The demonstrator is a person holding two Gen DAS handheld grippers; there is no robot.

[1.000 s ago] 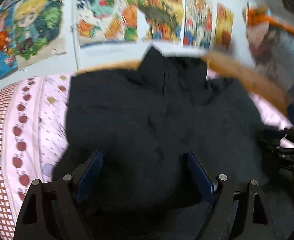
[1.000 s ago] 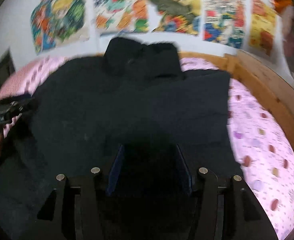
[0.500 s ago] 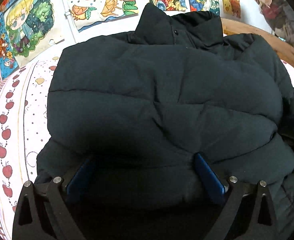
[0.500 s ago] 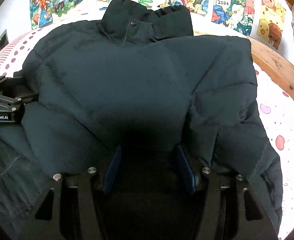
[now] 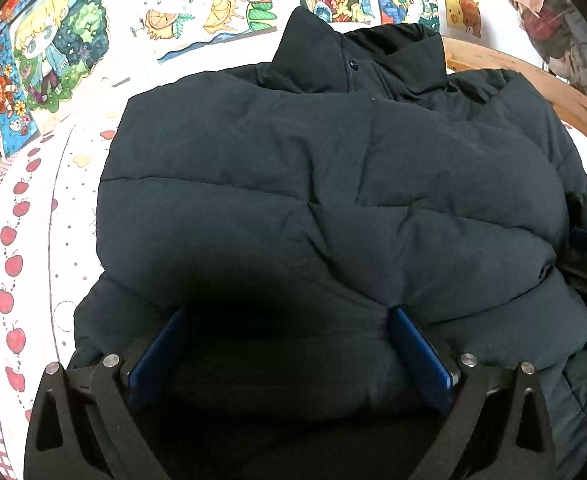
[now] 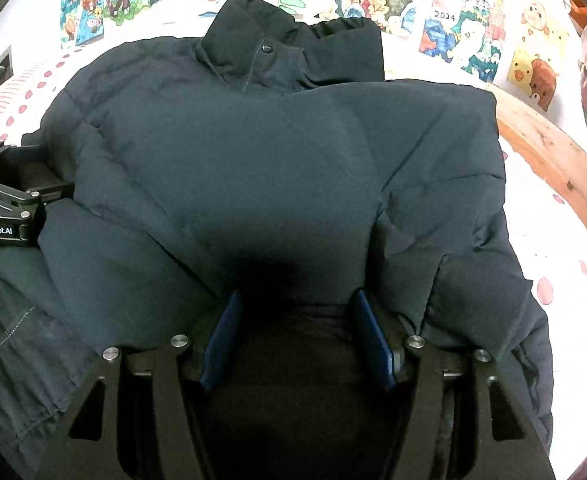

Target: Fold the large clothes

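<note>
Bed: the bed sheet [image 5: 33, 240], white with red apples, lies under everything; it gives a wide, flat place for a big garment.
Jacket: the dark padded jacket [image 5: 313, 200] lies spread on the bed, collar [image 6: 277, 60] toward the wall with the posters [image 5: 213, 0], so the near hem comes to both tongs.
Fold: a thick padded layer is lying over the body, I judge a fold of the lower part is in hand, not finished.
Bed frame: the wooden bed frame [image 6: 553, 152] limits the right side, so the jacket is kept just beside it.
Left gripper: the left gripper [image 5: 289, 344] has its blue pads wide apart, with a thick roll of jacket filling the space between them; whether it really pinches, I cannot tell.
Right gripper: the right gripper [image 6: 297, 328] has its pads closer together, dark fabric between them; a firm grip I cannot confirm.
</note>
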